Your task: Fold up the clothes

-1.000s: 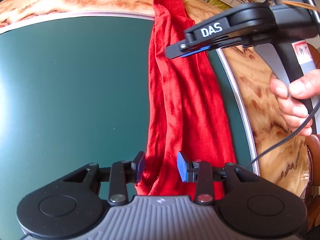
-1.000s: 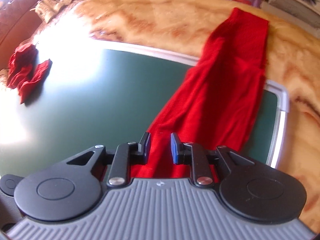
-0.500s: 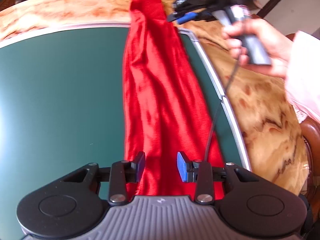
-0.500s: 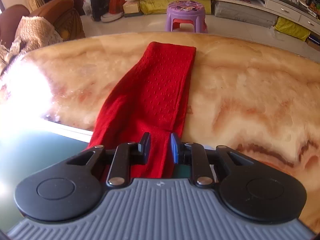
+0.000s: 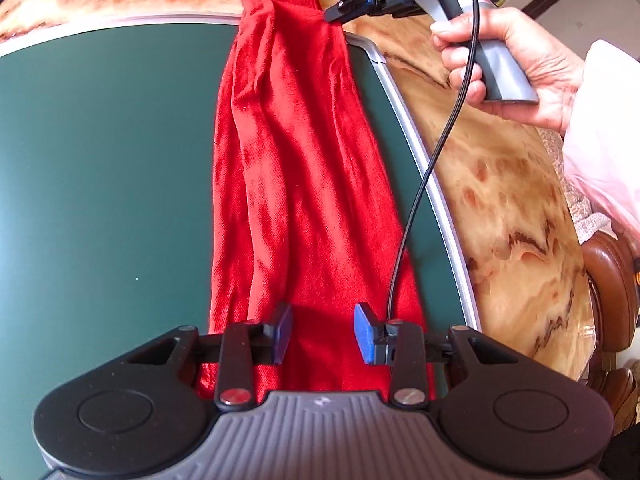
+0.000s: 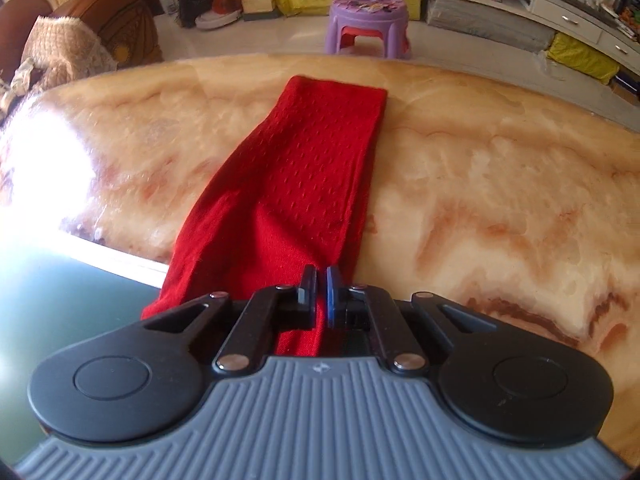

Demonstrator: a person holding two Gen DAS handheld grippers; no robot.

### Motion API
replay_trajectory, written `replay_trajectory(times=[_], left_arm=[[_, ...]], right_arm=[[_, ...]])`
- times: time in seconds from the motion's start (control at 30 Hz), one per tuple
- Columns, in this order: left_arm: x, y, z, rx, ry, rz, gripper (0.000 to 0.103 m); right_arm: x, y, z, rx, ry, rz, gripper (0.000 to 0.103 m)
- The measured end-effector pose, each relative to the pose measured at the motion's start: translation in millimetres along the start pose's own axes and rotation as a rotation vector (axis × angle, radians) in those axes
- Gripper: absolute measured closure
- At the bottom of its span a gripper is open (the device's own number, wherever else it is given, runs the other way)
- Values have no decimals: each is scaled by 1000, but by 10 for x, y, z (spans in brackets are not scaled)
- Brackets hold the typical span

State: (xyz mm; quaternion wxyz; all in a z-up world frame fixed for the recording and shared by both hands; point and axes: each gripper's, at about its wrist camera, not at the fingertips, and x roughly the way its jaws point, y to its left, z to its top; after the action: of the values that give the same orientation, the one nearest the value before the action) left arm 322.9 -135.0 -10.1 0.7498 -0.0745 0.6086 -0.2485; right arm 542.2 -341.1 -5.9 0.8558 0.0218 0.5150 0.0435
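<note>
A long red garment (image 5: 296, 152) lies stretched lengthwise over the green mat (image 5: 104, 168) and onto the marble table. My left gripper (image 5: 322, 334) is open, its blue pads straddling the near end of the cloth. My right gripper (image 6: 320, 292) is shut on the red garment (image 6: 312, 184) near its far, ribbed end; it also shows in the left wrist view (image 5: 340, 14) at the cloth's right edge, held by a hand.
The mat has a silver rim (image 5: 424, 160) with marble tabletop (image 6: 500, 200) beyond. A black cable (image 5: 424, 176) hangs from the right gripper over the cloth. A purple stool (image 6: 368, 24), an armchair (image 6: 96, 28) and shelves stand past the table.
My right gripper has closed on the cloth near its far end after moving along it away from the left gripper. The left gripper stays open over the near end.
</note>
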Motion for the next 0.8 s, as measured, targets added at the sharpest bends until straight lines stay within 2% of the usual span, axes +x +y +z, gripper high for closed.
replay_trajectory(times=[0.2, 0.23, 0.27, 0.33, 0.5, 0.63, 0.7, 0.8], left_arm=[[13, 21, 9, -9, 10, -10, 63], [14, 23, 9, -9, 12, -10, 63], [14, 18, 10, -7, 13, -9, 63], [12, 15, 7, -5, 14, -8, 63], [7, 16, -1, -10, 20, -5, 63], [-8, 12, -22, -1, 24, 3, 63], [-13, 7, -35, 3, 27, 7, 64], [-24, 6, -51, 6, 30, 12, 64]], right_arm=[[98, -63, 4, 4, 61, -17, 94], [101, -55, 27, -7, 69, -25, 90], [91, -58, 48, -8, 65, -32, 81], [29, -101, 88, 14, 26, -41, 71], [88, -152, 272, 31, -12, 32, 71], [380, -37, 463, -29, 2, 57, 71], [579, 37, 528, -74, 24, 15, 71], [712, 70, 639, -107, 0, -62, 71]])
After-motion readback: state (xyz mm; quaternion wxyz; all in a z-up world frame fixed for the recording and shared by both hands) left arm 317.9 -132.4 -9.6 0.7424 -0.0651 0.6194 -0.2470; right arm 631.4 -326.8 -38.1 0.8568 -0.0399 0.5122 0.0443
